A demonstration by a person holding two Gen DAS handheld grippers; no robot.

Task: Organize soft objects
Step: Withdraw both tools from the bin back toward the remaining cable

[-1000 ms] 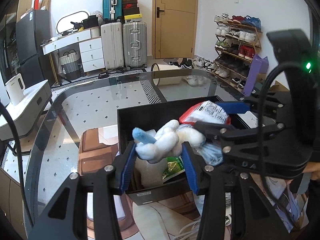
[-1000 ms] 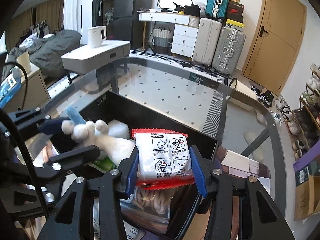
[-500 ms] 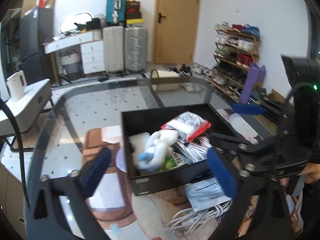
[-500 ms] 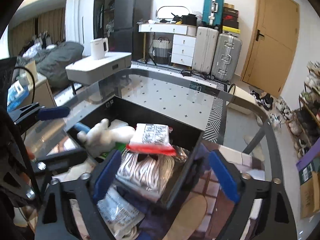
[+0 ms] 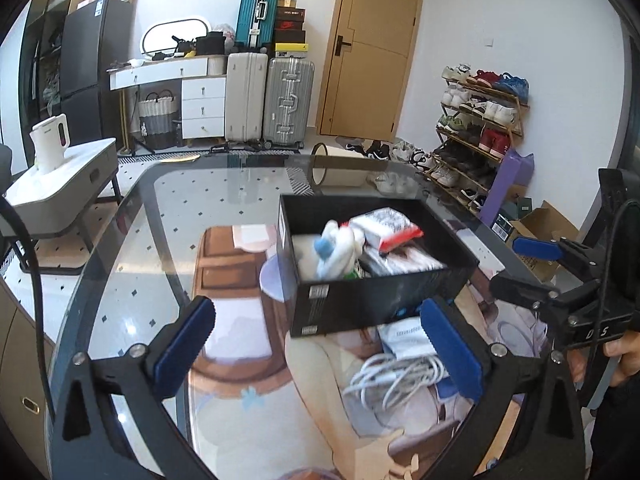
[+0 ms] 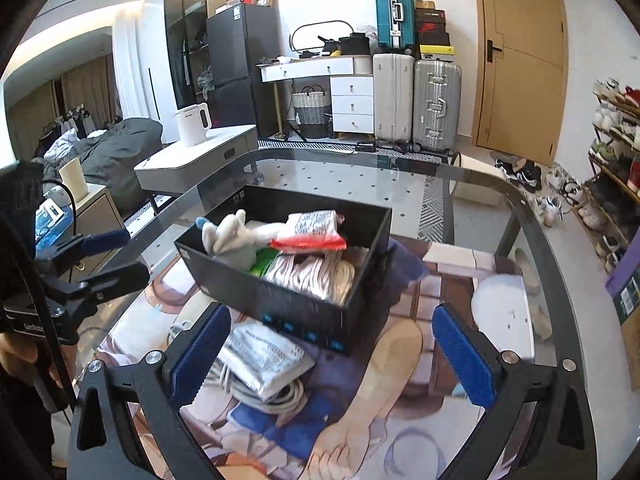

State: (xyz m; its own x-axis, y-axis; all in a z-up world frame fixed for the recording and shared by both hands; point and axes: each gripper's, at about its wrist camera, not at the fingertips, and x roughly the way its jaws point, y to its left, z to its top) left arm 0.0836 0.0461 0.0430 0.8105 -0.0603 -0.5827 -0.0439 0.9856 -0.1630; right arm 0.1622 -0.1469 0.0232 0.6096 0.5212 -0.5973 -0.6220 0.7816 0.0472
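Soft objects are what I am sorting, and most of them already sit in the black box [image 5: 380,296] on the glass table [image 5: 132,240]: the white plush toy [image 5: 334,248] with its blue ear leans against the left inner wall, and the red-edged wipes packet [image 5: 386,226] lies across a bundle of bagged white cable. Both tools are empty. My left gripper [image 5: 316,344] has its jaws spread as wide as they go with nothing between them, and my right gripper [image 6: 330,344] is the same, hanging short of the box's near wall. The step I judge to be in hand is fetching what lies outside: a white plastic pouch [image 6: 266,354] resting on a loose coil of white cable [image 6: 260,390] just in front of the box. I would go for the pouch with the right gripper, coming down across its narrow side and pinching the flat middle, so the cable beneath does not snag and trail. The right wrist view shows that pouch whole, plus the left tool and the hand holding it; the left wrist view hides half the pouch behind its own finger, yet it alone shows the box's left outer wall.
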